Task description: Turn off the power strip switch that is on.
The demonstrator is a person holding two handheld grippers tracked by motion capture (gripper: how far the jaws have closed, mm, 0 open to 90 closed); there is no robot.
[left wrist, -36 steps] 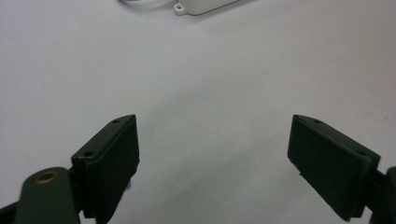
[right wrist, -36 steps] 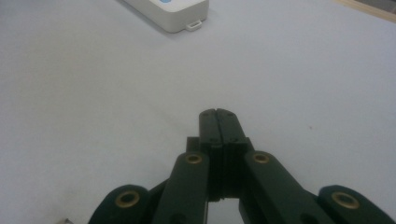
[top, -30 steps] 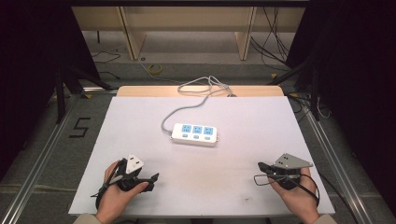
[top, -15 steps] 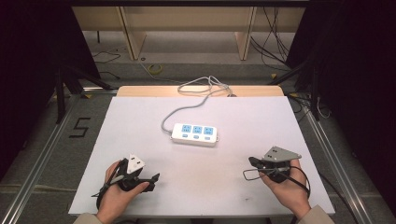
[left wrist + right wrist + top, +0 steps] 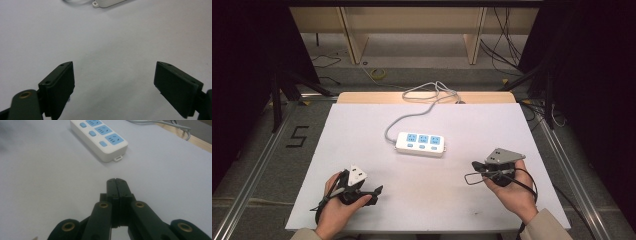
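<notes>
— Two grippers, both low in the high view. What does the left gripper [image 5: 371, 192] look like, at the lower left of the frame?

— It sits in the person's left hand [image 5: 343, 207] over the white table [image 5: 362, 135], and its jaws stand wide apart with nothing between them. In the left gripper view the two black pads [image 5: 60, 86] rise from the bottom corners with only bare table surface in the gap.

— And the middle of the frame?

— A white power strip [image 5: 420, 143] with three blue sockets lies flat there, slightly above centre. Its grey cable [image 5: 409, 116] curls away toward the top edge of the table. Neither gripper touches the strip; both are well apart from it.

— What about the right side?

— The right gripper [image 5: 475, 166] is at the lower right, in the right hand [image 5: 511, 192], pointing toward the left of the frame. Its jaws are pressed together on nothing; the right gripper view shows them meeting in one seam, with the strip [image 5: 98, 137] in the upper part of that frame.
</notes>
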